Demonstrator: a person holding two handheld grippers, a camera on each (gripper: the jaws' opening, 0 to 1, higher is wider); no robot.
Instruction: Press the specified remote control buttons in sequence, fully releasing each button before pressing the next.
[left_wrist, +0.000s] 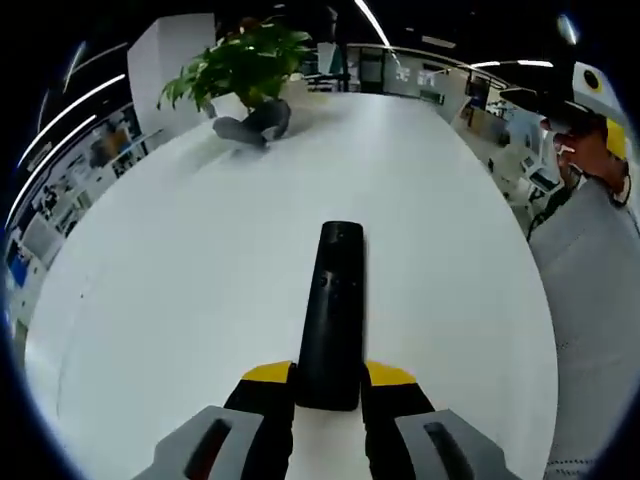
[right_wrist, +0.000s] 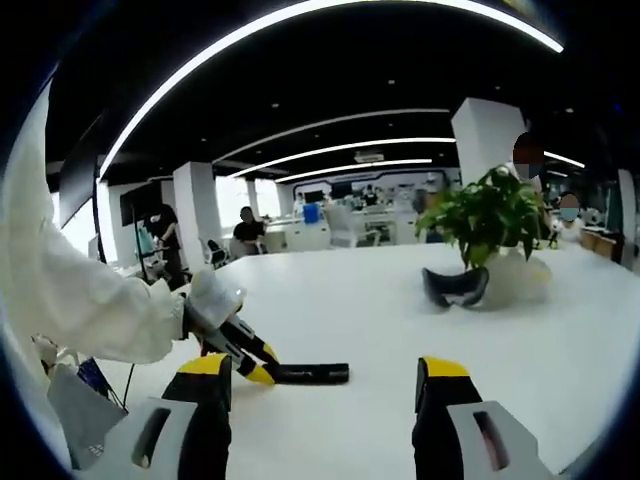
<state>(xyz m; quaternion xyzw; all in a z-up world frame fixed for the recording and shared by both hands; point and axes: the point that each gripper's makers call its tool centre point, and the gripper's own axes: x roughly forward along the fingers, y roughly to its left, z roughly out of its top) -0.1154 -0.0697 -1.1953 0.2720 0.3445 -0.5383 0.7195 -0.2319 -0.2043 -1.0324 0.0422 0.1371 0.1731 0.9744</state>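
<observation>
The white table (left_wrist: 180, 300), broad, smooth and glossy, is carrying everything, and its slick top is the main hazard: a press landing off-centre could be sending the remote sliding or twisting out of hold. A leafy green plant (left_wrist: 240, 60) in a pale pot is standing at the far end, with a dark curved headset-like object (left_wrist: 252, 125) lying just beside it, both well apart from the work.

The remote (left_wrist: 332, 310), a long, slim black bar of hard plastic with small low buttons on its upper face, is lying flat on the table. The left gripper (left_wrist: 330, 385) is clenching its near end between yellow-tipped black jaws. In the right gripper view, that gripper is seen from the side, held by a sleeved arm.

The right gripper (right_wrist: 322, 390) is hanging released, jaws standing wide apart above the table, off to the side of the remote. Its tips are blunt, so it risks pressing two neighbouring buttons at once, or blocking the remote from sight.
</observation>
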